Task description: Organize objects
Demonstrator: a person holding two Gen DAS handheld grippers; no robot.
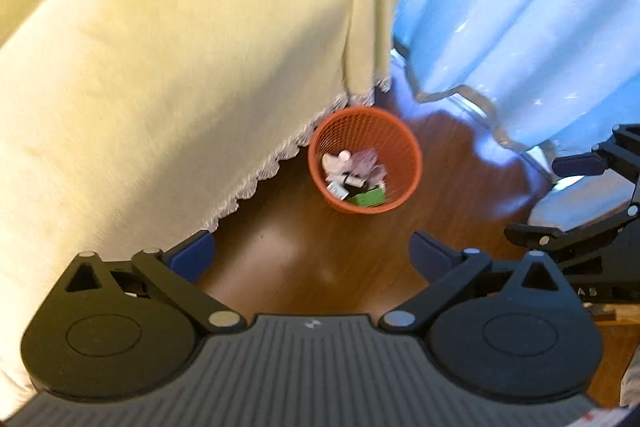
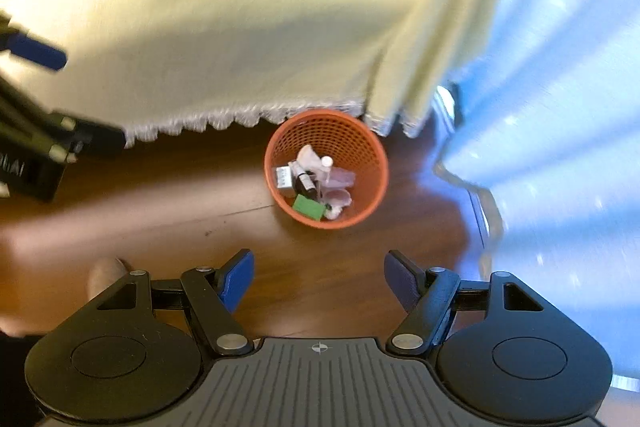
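Observation:
An orange mesh wastebasket [image 1: 404, 141] [image 2: 372, 147] stands on the wood floor beside a cloth-covered piece of furniture. Inside lie crumpled pink-white wrappers [image 1: 352, 163] [image 2: 340, 183], a green box [image 1: 370, 197] [image 2: 307, 207], a small dark bottle [image 2: 306, 181] and a white packet [image 2: 283, 177]. My left gripper [image 1: 310, 253] hovers above the floor short of the basket, open and empty. My right gripper [image 2: 319, 273] hangs open over the floor just before the basket, nothing between its fingers. Each gripper shows at the edge of the other's view: the right gripper [image 1: 560, 195], the left gripper [image 2: 40, 99].
A pale yellow cloth with a lace hem [image 1: 168, 75] [image 2: 240, 27] drapes over furniture at left and behind the basket. Light blue curtains [image 1: 520, 19] [image 2: 560, 127] hang to the floor at right. Brown wood floor [image 1: 304, 251] [image 2: 160, 203] spreads around the basket.

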